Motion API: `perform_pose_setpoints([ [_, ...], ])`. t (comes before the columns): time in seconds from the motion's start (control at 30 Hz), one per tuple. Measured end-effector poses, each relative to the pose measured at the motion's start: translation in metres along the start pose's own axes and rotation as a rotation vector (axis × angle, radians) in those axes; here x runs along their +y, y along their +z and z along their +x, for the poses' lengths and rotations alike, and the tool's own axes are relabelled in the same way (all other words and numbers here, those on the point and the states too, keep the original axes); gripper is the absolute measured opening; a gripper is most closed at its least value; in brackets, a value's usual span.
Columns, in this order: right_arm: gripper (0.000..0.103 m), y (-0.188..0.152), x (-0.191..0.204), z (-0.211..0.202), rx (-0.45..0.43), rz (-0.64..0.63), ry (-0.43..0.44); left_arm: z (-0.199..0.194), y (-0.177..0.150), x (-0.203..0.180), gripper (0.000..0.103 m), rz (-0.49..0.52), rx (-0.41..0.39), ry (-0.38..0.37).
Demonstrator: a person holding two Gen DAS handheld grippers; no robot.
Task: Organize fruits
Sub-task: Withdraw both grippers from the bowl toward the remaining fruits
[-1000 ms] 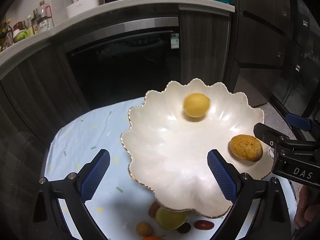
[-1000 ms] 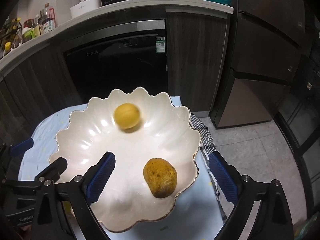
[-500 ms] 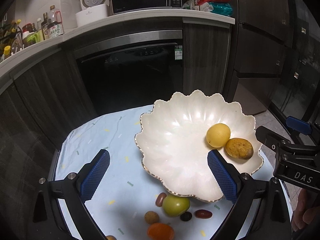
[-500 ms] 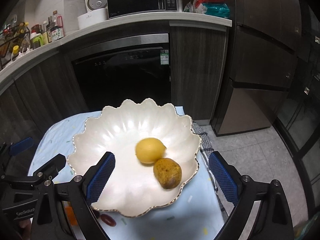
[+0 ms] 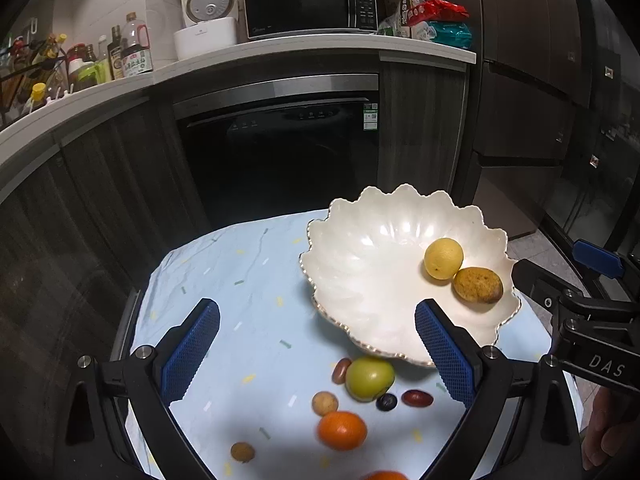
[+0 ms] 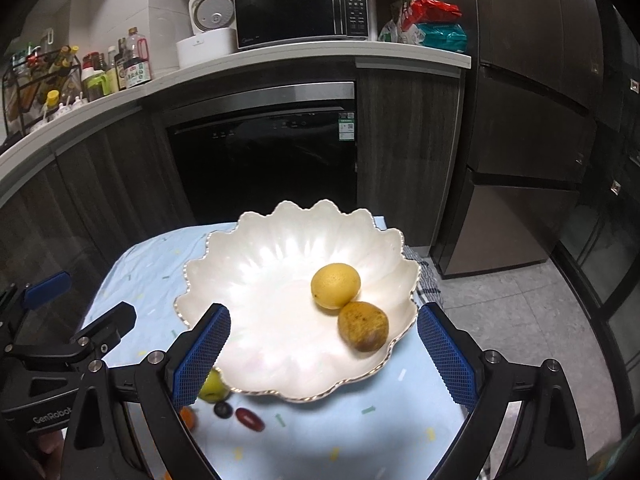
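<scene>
Fruit lay in two groups on a small table covered with a pale blue cloth (image 5: pixel 248 280). A white scalloped bowl (image 5: pixel 372 264) stood on the far right part of the cloth, and in it, toward its right side, a yellow lemon (image 5: pixel 443 258) touched a brown-speckled fruit (image 5: pixel 478 285) just nearer to the camera. On the cloth near the bowl's front rim sat a green apple (image 5: pixel 370 377), with a reddish oval fruit (image 5: pixel 341 370) touching its left side, a dark berry (image 5: pixel 386 401) and a dark red oval fruit (image 5: pixel 417 398) just in front, a small tan fruit (image 5: pixel 325 403) to the left, an orange (image 5: pixel 342 430) nearer still, and another small brown fruit (image 5: pixel 242 451) at the near left.

The left gripper (image 5: pixel 316 352) hung over the cloth with its blue pads spread wide, holding nothing. The right gripper (image 6: pixel 324 356) hung over the bowl's near edge, its pads likewise wide apart and empty. Behind the table stood dark cabinets, a built-in oven (image 5: pixel 280 152) and a microwave (image 5: pixel 304 2) on the counter.
</scene>
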State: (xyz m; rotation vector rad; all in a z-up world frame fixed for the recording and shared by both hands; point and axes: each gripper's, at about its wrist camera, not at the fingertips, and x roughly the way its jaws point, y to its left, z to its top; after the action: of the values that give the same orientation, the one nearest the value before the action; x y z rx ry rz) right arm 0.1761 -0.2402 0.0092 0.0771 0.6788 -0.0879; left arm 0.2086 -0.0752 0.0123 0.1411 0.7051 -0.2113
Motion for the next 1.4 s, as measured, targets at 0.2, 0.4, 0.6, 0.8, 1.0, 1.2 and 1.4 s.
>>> perform_pose_setpoints([
  [0.2, 0.096, -0.009, 0.015, -0.009, -0.009, -0.014, 0.013, -0.015, -0.013, 0.013, 0.100, -0.012, -0.011, 0.017],
  [0.4, 0.096, -0.018, 0.032, -0.015, -0.010, -0.028, 0.034, -0.024, -0.028, 0.026, 0.100, -0.015, -0.014, 0.035],
  [0.6, 0.096, -0.030, 0.048, -0.021, -0.010, -0.050, 0.047, -0.034, -0.043, 0.039, 0.100, -0.024, -0.021, 0.057],
  [0.8, 0.096, -0.043, 0.062, -0.026, -0.018, -0.072, 0.047, -0.040, -0.059, 0.049, 0.100, -0.029, -0.022, 0.074],
  [1.0, 0.096, -0.059, 0.073, -0.027, -0.004, -0.083, 0.063, -0.047, -0.075, 0.059, 0.100, -0.029, -0.030, 0.087],
  [1.2, 0.096, -0.078, 0.084, -0.025, 0.020, -0.090, 0.071, -0.049, -0.092, 0.066, 0.100, -0.025, -0.032, 0.092],
  [1.4, 0.096, -0.099, 0.095, -0.023, 0.037, -0.098, 0.073, -0.050, -0.110, 0.073, 0.100, -0.021, -0.039, 0.107],
])
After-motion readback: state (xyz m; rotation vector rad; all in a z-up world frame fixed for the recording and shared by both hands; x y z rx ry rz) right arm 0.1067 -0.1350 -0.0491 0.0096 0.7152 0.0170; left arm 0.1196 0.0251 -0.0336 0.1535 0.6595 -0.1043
